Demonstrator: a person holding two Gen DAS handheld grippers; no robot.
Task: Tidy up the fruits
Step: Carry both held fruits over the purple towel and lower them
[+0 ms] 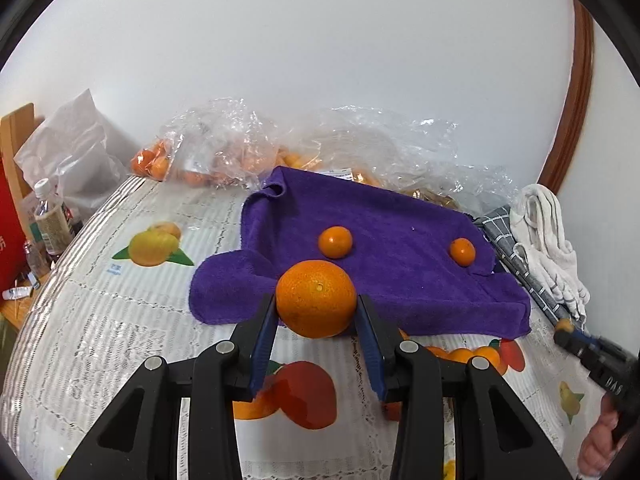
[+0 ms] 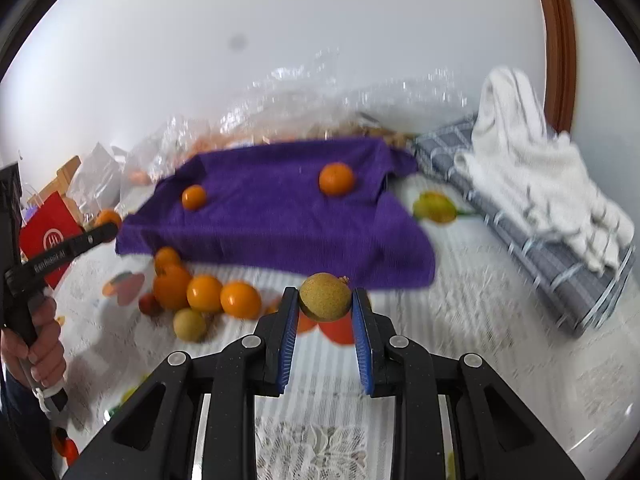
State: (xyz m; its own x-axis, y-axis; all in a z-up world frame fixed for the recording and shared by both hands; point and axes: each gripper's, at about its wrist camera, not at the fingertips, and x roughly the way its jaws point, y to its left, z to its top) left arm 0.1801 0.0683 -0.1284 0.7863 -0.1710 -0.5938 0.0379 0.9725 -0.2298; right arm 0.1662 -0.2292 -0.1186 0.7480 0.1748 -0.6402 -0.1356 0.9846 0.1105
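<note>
My left gripper (image 1: 317, 305) is shut on a large orange (image 1: 316, 298), held above the near edge of a purple towel (image 1: 400, 280). Two small tangerines (image 1: 335, 242) (image 1: 463, 252) lie on the towel. My right gripper (image 2: 325, 300) is shut on a small yellow-brown round fruit (image 2: 325, 297), held above the table just in front of the towel (image 2: 280, 216). Both tangerines show in the right wrist view (image 2: 194, 197) (image 2: 336, 178). A pile of several oranges and a yellow-brown fruit (image 2: 200, 300) lies on the table left of my right gripper.
Clear plastic bags with more oranges (image 1: 224, 160) lie behind the towel by the wall. A grey checked cloth (image 2: 532, 240) with a white towel (image 2: 532, 168) on it lies at right. Bottles (image 1: 50, 220) and a red box (image 2: 48, 236) stand at left.
</note>
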